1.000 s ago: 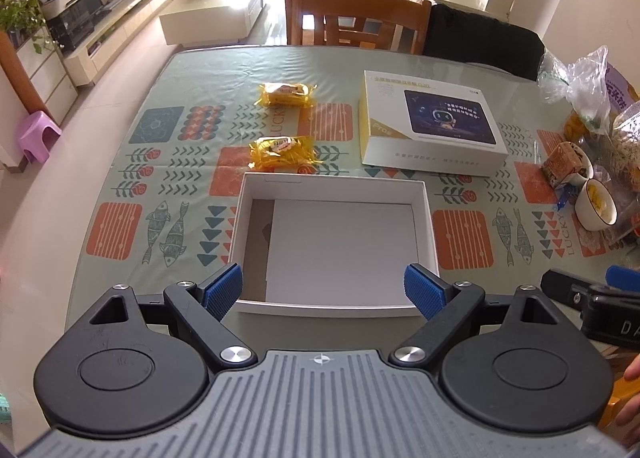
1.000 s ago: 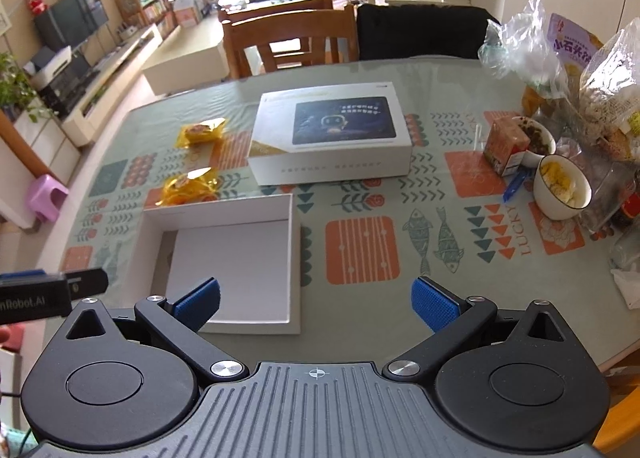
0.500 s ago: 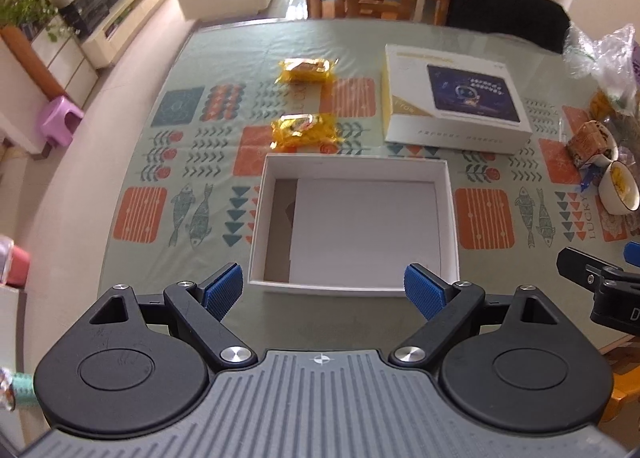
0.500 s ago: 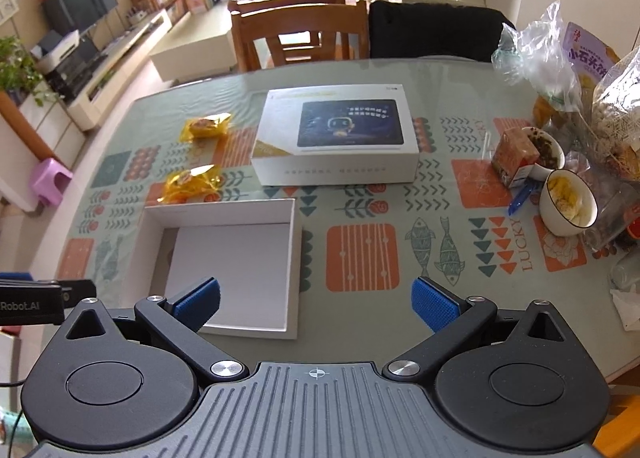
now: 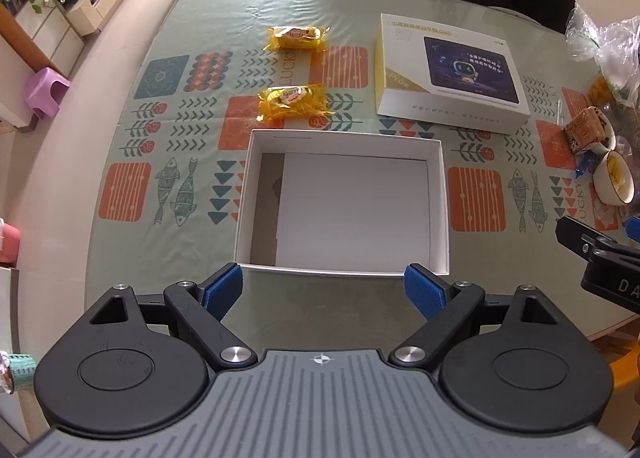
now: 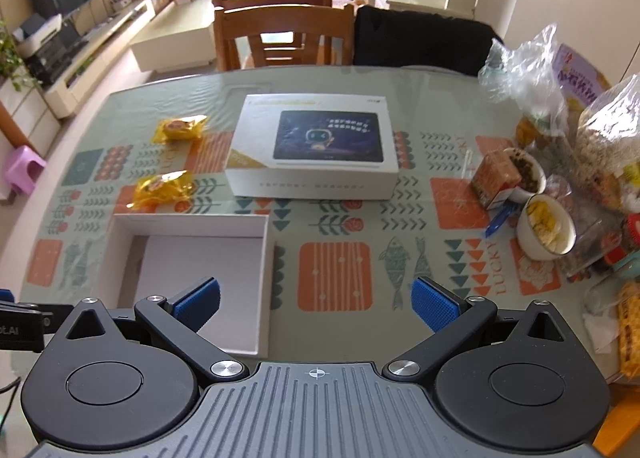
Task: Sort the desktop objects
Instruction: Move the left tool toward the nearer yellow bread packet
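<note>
Snack packets: near one (image 5: 292, 101) just beyond white tray (image 5: 437, 194), far one (image 5: 297, 38) farther beyond; tray holds neither. My left gripper (image 5: 323, 287) and right gripper (image 6: 316, 304) gape wide, empty.

Wooden chairs (image 6: 276, 34), TV cabinet (image 6: 92, 58), purple stool (image 5: 44, 92), daylit room

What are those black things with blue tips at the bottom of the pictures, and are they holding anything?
They are tongs a person holds, one in each hand, each with a camera looking along its fingers. One picture comes from the left tongs, the other from the right tongs. Both are open and hold nothing. On the patterned table lie an open white box, two yellow snack packets, a closed tablet box and bowls of food.
</note>
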Available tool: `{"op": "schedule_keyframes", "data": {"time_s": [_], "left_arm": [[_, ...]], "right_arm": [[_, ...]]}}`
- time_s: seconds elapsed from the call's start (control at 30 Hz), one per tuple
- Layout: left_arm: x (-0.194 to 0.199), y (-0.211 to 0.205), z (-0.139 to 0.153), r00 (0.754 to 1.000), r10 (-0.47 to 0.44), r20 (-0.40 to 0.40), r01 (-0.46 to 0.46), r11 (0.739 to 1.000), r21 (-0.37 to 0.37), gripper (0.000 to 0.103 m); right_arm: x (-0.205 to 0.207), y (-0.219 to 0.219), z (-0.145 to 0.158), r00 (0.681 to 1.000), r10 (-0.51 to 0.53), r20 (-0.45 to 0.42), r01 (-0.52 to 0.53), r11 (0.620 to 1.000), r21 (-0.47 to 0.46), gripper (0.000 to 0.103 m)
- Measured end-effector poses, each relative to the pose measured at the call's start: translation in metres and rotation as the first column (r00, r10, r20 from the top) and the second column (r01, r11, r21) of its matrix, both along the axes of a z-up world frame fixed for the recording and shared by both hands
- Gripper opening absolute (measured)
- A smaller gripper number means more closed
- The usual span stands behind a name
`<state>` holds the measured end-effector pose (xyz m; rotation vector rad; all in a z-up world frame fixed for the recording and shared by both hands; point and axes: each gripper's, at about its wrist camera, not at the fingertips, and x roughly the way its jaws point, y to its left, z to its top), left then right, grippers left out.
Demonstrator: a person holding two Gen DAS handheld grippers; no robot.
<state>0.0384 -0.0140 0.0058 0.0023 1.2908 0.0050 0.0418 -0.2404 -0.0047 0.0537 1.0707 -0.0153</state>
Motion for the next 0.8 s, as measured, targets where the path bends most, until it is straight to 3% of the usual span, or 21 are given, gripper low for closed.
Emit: {"op": "schedule_keyframes", "data": {"time_s": [0.27,0.8], "left_arm": [[0.023,-0.002,0.000,1.000,-0.022,0.007,0.022,1.000,-0.010,0.103],[0.070,0.014,-0.022,1.000,-0.006,-0.010,0.006,1.000,-0.014,0.103]], "right_arm": [[0.017,0.016,-0.012,0.996,0.044,-0.079,-0.050,0.996,-0.080,0.103],[0.071,0.027,-0.024,0.988,-0.002,-0.154,0.003,1.000,0.005,0.103]]}}
